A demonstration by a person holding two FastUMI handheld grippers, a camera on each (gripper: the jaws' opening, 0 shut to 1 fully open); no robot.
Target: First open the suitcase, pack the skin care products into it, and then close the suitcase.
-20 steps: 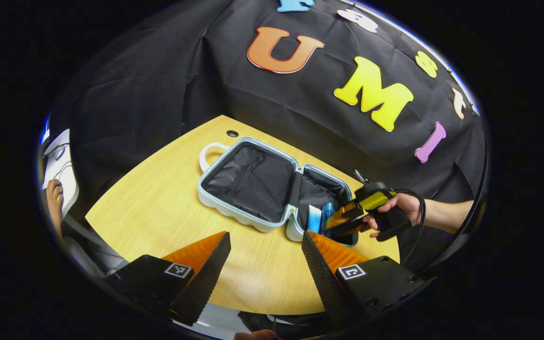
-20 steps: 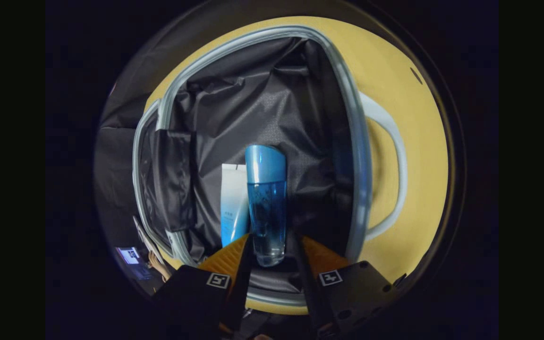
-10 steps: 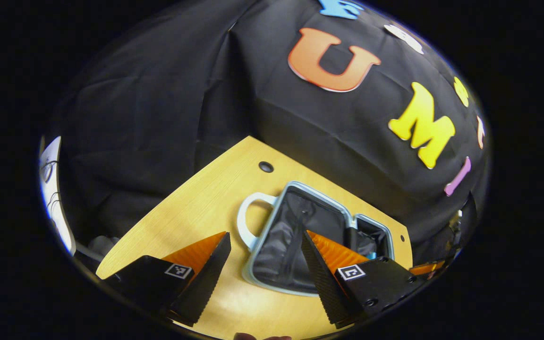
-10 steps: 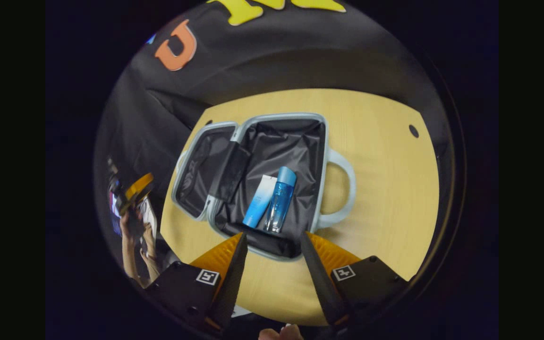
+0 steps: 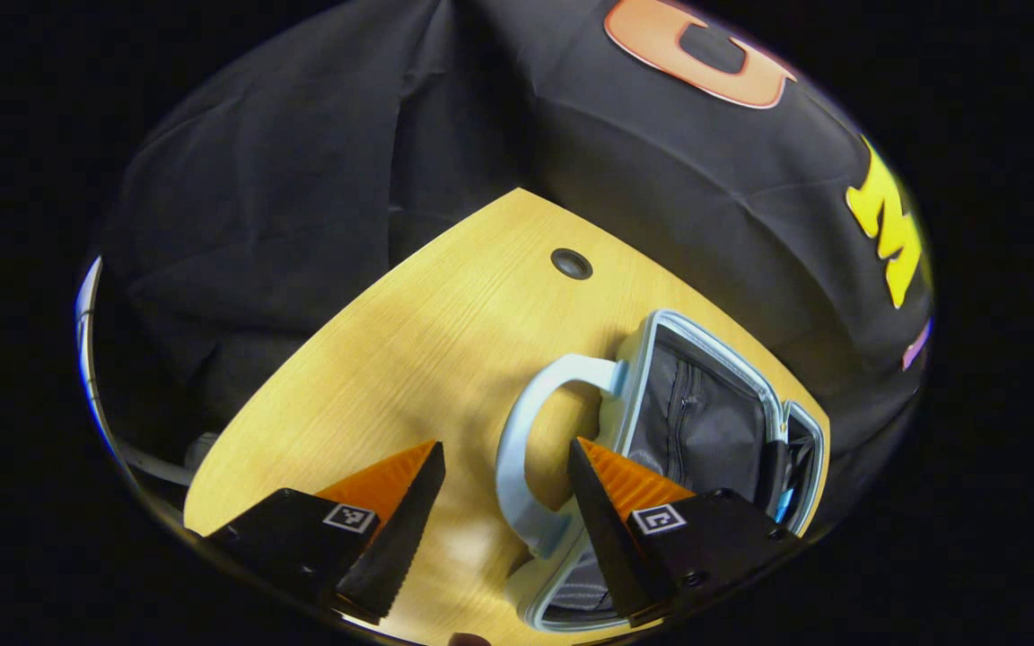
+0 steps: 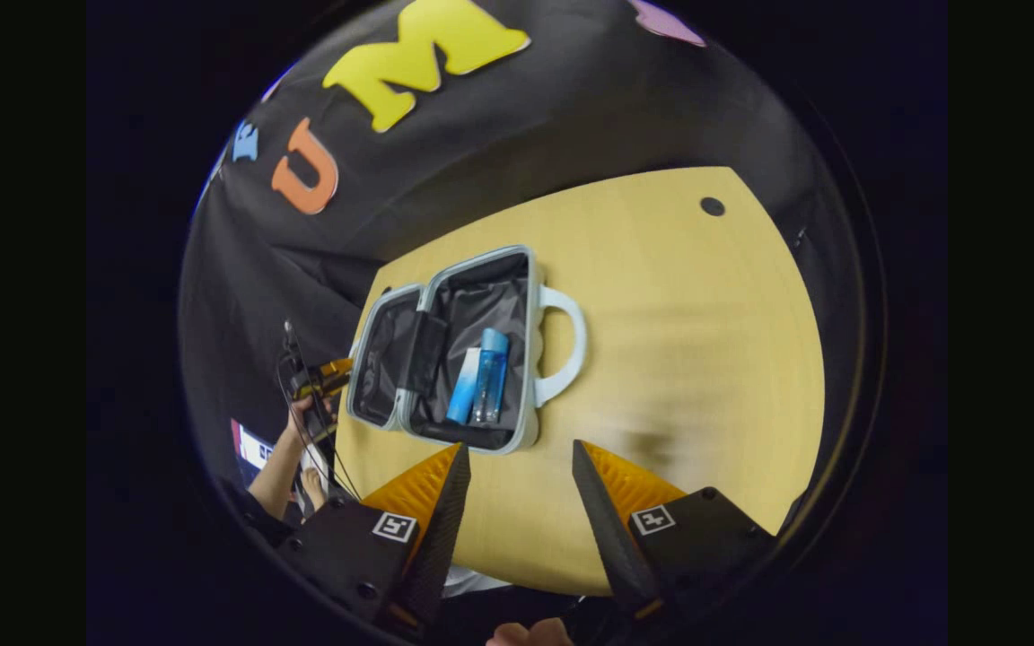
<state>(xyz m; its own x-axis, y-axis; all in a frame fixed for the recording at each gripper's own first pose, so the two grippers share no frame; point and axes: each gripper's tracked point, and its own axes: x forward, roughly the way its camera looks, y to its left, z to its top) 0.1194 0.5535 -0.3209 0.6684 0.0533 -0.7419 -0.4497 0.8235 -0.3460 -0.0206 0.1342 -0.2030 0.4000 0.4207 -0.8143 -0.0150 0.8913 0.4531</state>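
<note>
**Products packed; the lid is next**

Nearest in the left gripper view, the left gripper (image 5: 503, 467) has its fingers spread apart and empty, straddling the pale handle (image 5: 517, 467) of the suitcase (image 5: 705, 422), which runs off toward 3 o'clock across the yellow wooden table (image 5: 409, 341). The right gripper (image 6: 517, 467), in its own view, is likewise spread wide and holds nothing, hanging over bare table at 6 o'clock.

Beyond it, toward 10 o'clock, the suitcase lies fully open. A blue bottle (image 6: 490, 377) and a white-and-blue tube (image 6: 461, 388) lie side by side in the half that carries the handle. The other half (image 6: 380, 354) lies flat at 9 o'clock, with the left gripper and the hand (image 6: 302, 413) holding it just past its outer edge.

Packing looks complete, so closing remains. To do it well, I would catch the flat half's outer rim from beneath, swing it over the hinge in one arc, and keep the lining and inner flap (image 6: 423, 350) clear of the seam. Steadying the handle side should stop the case sliding on the smooth table.
</note>
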